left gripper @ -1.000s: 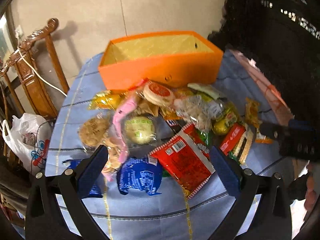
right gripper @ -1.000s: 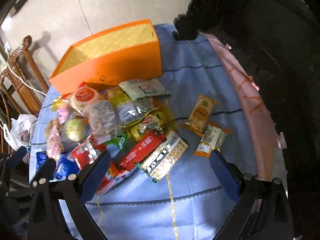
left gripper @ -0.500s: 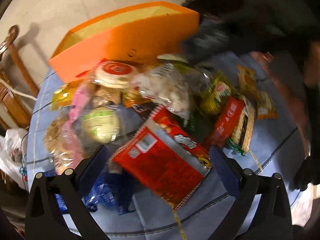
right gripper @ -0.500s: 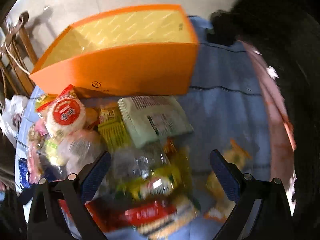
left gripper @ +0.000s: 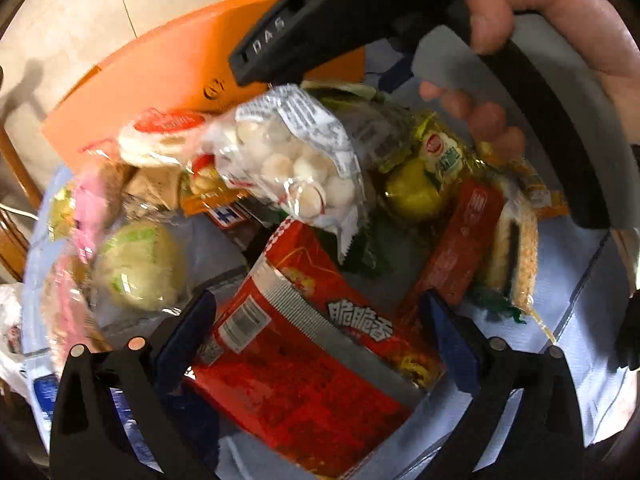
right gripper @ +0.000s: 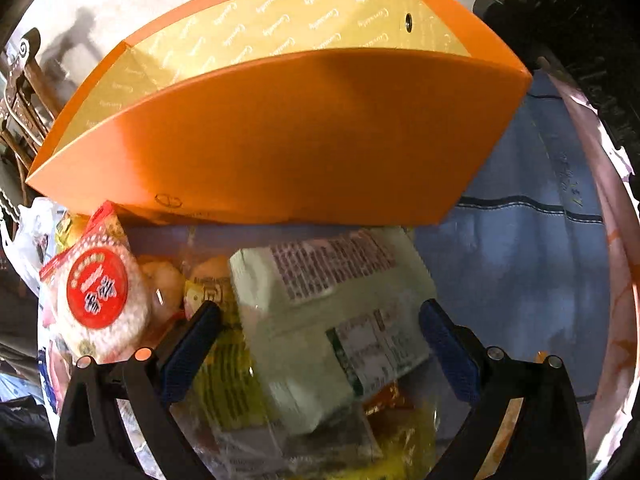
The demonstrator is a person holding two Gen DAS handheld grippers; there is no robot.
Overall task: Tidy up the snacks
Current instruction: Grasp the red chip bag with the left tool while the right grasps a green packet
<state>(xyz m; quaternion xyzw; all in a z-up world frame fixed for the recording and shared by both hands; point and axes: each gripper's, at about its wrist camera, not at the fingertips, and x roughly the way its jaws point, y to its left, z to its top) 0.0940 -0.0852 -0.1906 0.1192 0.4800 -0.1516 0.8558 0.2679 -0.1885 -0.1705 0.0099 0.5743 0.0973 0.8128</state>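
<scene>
A heap of wrapped snacks lies on a blue cloth before an open orange box [right gripper: 280, 136], also in the left wrist view [left gripper: 160, 80]. My left gripper [left gripper: 320, 340] is open, its fingers on either side of a red snack packet [left gripper: 304, 360]. A clear bag of white balls [left gripper: 288, 160] lies beyond it. My right gripper [right gripper: 320, 344] is open, its fingers on either side of a pale green packet [right gripper: 332, 320] just before the box. A round rice cake with a red label [right gripper: 100, 296] lies to its left. The right gripper's black body and the hand holding it [left gripper: 540, 20] fill the left view's top right.
A yellow-green packet [left gripper: 424, 176], a red bar [left gripper: 464, 248] and a sandwich cracker [left gripper: 516, 256] lie at the right of the heap. A green round cake [left gripper: 136, 268] and pink wrappers [left gripper: 88, 208] lie left. A wooden chair [right gripper: 20, 92] stands far left. Bare blue cloth [right gripper: 520, 260] lies right of the box.
Both grippers have moved forward and down to the heap. The right one went from the table's near side up to the orange box, and now shows in the left view.
</scene>
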